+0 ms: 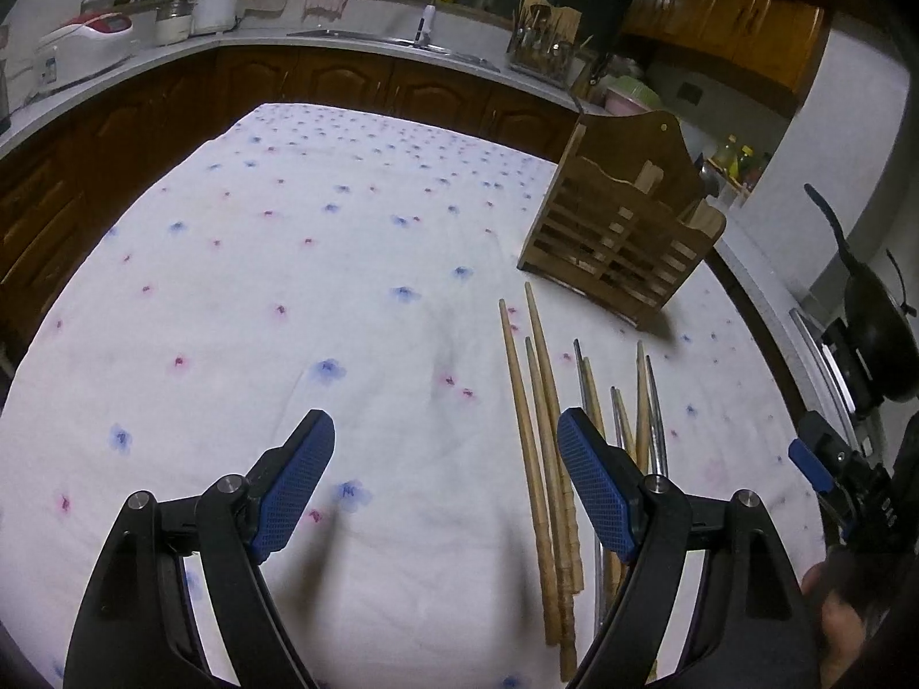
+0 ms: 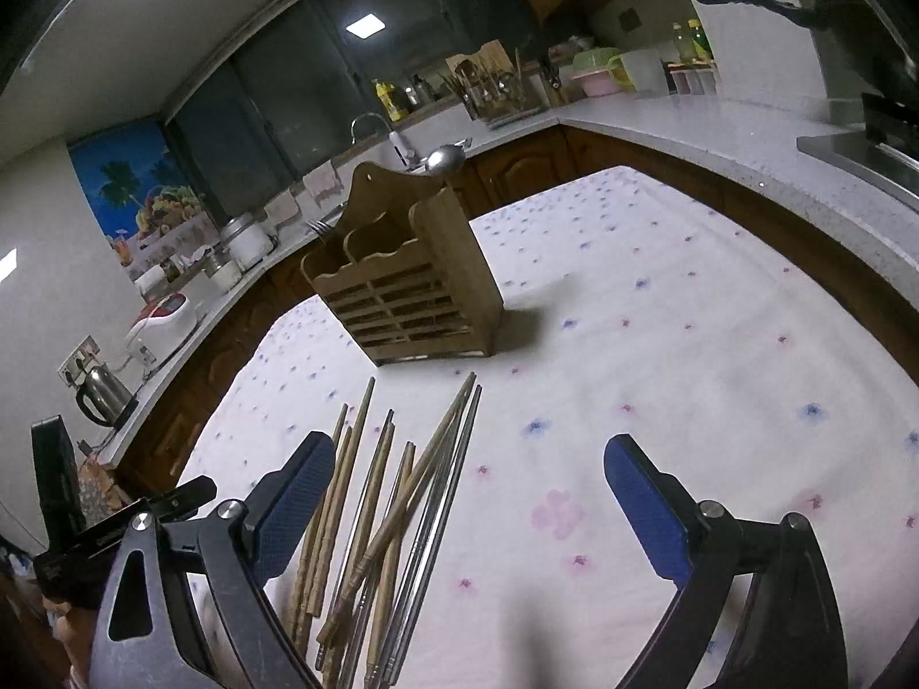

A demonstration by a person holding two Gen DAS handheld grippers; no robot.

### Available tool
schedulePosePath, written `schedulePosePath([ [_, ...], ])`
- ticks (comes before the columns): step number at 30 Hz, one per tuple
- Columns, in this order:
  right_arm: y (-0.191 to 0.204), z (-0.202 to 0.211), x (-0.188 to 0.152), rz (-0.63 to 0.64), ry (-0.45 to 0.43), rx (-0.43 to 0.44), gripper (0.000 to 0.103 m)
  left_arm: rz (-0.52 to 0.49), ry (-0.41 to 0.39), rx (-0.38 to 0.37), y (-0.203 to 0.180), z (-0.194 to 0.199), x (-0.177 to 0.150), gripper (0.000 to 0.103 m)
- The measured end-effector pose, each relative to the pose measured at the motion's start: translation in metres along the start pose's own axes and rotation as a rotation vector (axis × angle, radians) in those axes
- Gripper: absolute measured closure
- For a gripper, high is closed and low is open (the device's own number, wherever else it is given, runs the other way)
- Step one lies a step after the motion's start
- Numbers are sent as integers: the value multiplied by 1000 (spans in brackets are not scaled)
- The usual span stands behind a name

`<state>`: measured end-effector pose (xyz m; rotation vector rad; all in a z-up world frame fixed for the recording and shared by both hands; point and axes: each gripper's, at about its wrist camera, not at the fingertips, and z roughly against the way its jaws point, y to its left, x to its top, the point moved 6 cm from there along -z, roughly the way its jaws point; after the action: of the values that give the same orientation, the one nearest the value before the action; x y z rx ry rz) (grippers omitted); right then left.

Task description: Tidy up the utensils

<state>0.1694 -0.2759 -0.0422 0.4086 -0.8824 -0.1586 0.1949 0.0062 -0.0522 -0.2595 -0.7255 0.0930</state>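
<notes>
Bamboo and steel chopsticks [image 2: 396, 511] lie jumbled before the wooden holder [image 2: 402, 281]; left gripper [image 1: 448, 482] and right gripper [image 2: 468, 511] hover spread, empty. Crossed sticks could snag, dragging neighbours off.

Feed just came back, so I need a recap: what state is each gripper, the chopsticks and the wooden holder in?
Left gripper: open, empty, above the cloth.
Right gripper: open, empty.
Wooden chopsticks: lying loose on the cloth.
Metal chopsticks: lying loose, mixed among the wooden ones.
Wooden holder: upright; fork in one compartment.
</notes>
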Motion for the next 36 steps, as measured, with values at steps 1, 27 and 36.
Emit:
schedulePosePath([
  [1,0,-1,0,0,3,1,7,-3,3,4,-1,-1,0,21],
  [27,24,-97,13,19,223,59,69,-103,197,-60,-38,-88,37,68],
  [36,20,-138,15,31,290,13,79,-119,253,-58,-42,-126,47,74],
])
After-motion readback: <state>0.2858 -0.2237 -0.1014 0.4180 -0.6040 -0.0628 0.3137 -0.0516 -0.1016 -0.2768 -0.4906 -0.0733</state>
